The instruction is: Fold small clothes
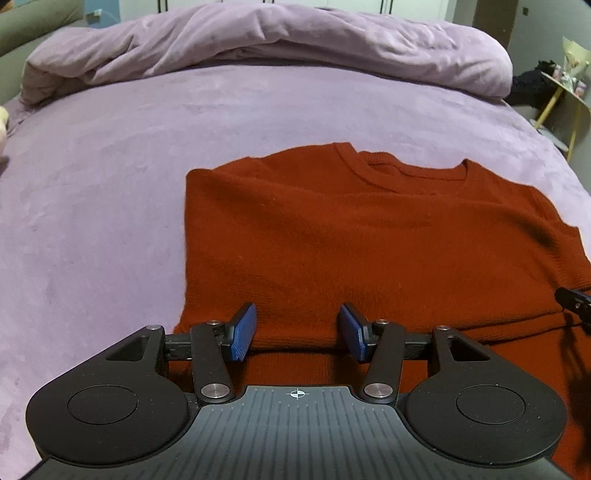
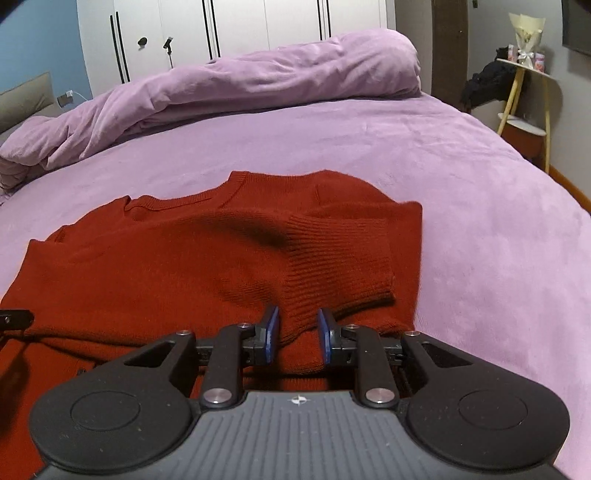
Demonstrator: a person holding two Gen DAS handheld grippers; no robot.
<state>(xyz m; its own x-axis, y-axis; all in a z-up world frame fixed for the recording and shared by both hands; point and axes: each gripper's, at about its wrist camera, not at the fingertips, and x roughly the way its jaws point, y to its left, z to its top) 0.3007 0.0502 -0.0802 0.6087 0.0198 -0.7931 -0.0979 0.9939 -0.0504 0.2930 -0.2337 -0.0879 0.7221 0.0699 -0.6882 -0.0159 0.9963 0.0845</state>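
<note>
A rust-red knit sweater (image 1: 369,236) lies flat on the purple bed, neckline away from me; it also shows in the right wrist view (image 2: 166,266). Both sleeves are folded in over the body. My left gripper (image 1: 297,332) is open, its blue pads wide apart over the sweater's near left part, holding nothing. My right gripper (image 2: 297,338) has its jaws partly apart around a fold of the sweater near the ribbed sleeve cuff (image 2: 340,266); the pads do not press the cloth. The tip of the right gripper (image 1: 574,301) shows at the left view's right edge.
A purple sheet (image 1: 110,184) covers the bed. A bunched purple duvet (image 1: 258,40) lies along the far side. A small side table (image 2: 524,96) with items stands beyond the bed's right edge. White wardrobes (image 2: 240,26) stand behind.
</note>
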